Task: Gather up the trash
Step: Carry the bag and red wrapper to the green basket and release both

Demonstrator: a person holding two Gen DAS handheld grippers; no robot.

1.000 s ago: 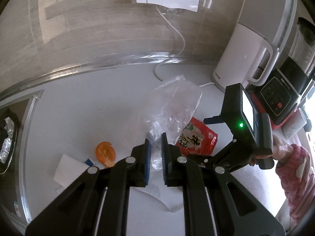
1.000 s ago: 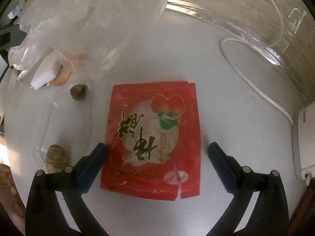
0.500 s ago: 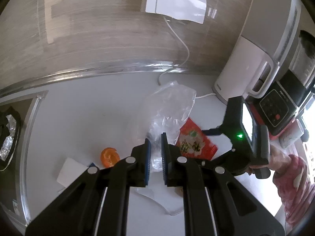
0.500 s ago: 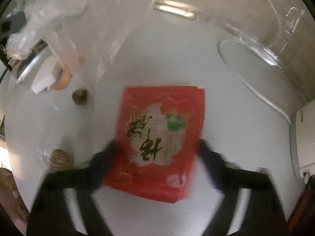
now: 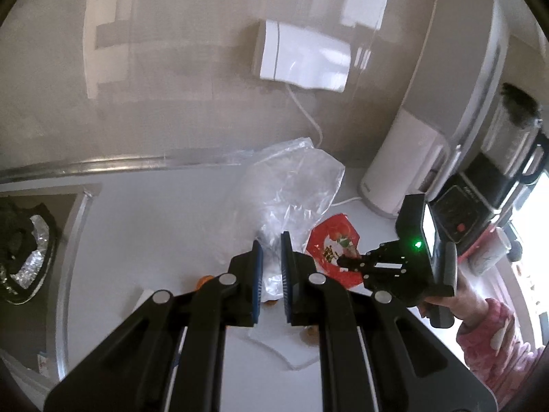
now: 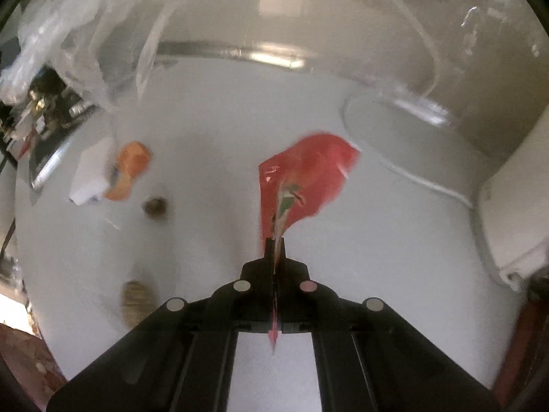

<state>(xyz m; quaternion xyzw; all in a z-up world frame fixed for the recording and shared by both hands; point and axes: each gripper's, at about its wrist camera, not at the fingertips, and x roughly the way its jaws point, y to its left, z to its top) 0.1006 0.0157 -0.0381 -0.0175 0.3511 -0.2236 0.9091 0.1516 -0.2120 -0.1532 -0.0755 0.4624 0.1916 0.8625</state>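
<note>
My left gripper (image 5: pixel 271 240) is shut on a clear plastic bag (image 5: pixel 291 185) and holds it up above the white counter. The bag also shows at the top left of the right wrist view (image 6: pixel 68 31). My right gripper (image 6: pixel 275 244) is shut on a red snack wrapper (image 6: pixel 305 175) and lifts it off the counter; the wrapper hangs crumpled just right of the bag in the left wrist view (image 5: pixel 331 243), where the right gripper (image 5: pixel 346 261) pinches it. An orange peel (image 6: pixel 128 168), white paper (image 6: pixel 91 171) and two brown shells (image 6: pixel 154 206) lie on the counter.
A white kettle (image 5: pixel 401 164) with its cord and a blender (image 5: pixel 490 199) stand at the right. A stove burner (image 5: pixel 24 240) sits at the left. A wall socket (image 5: pixel 302 58) is on the backsplash. A clear plastic sheet (image 5: pixel 284 353) lies near me.
My right gripper closed on the red wrapper and lifted it from the counter. My left gripper raised the bag higher.
</note>
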